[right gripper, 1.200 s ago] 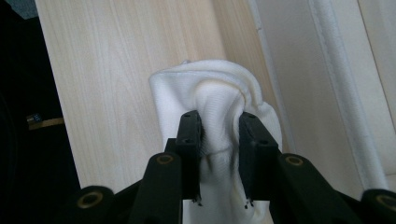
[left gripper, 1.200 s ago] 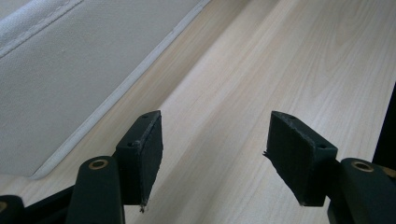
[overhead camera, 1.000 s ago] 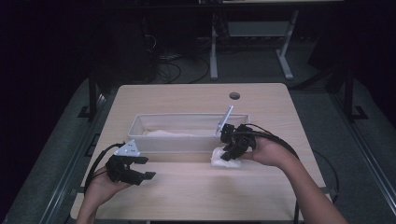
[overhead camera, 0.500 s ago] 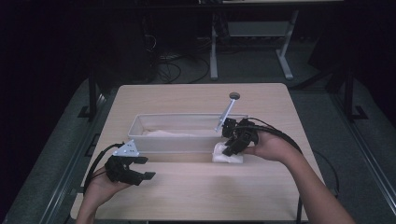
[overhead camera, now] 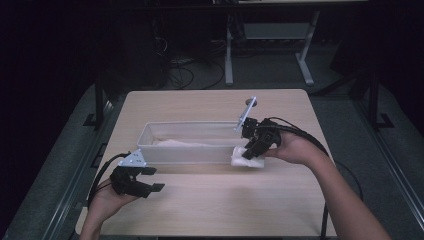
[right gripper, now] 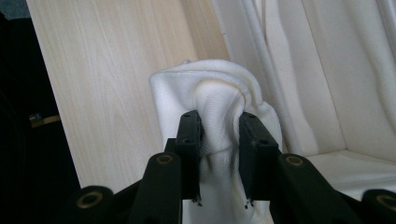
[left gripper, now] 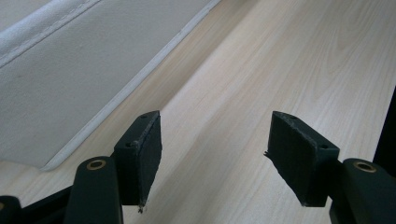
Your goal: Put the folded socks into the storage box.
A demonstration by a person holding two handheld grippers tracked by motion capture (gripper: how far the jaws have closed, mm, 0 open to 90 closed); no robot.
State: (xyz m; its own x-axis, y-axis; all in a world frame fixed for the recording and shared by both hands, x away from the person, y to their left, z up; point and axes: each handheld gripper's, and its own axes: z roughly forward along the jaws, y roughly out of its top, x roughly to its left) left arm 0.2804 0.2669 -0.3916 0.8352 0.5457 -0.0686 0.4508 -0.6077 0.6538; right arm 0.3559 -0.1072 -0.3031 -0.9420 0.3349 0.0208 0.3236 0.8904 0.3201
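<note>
The left gripper (overhead camera: pixel 145 181) rests near the table's front edge with its jaws wide apart and nothing between them, bare pale wooden table (left gripper: pixel 261 70) ahead of it. Farther off, the right gripper (right gripper: pixel 217 135) pinches a bunched fold of the soft white cloth (right gripper: pixel 210 93), which sits on the table just outside the right end of the long translucent plastic bin (overhead camera: pixel 192 142). The step in hand looks like lifting the cloth. The next move probably means clearing the bin's rim beside the jaws; open tabletop lies on their other side.
</note>
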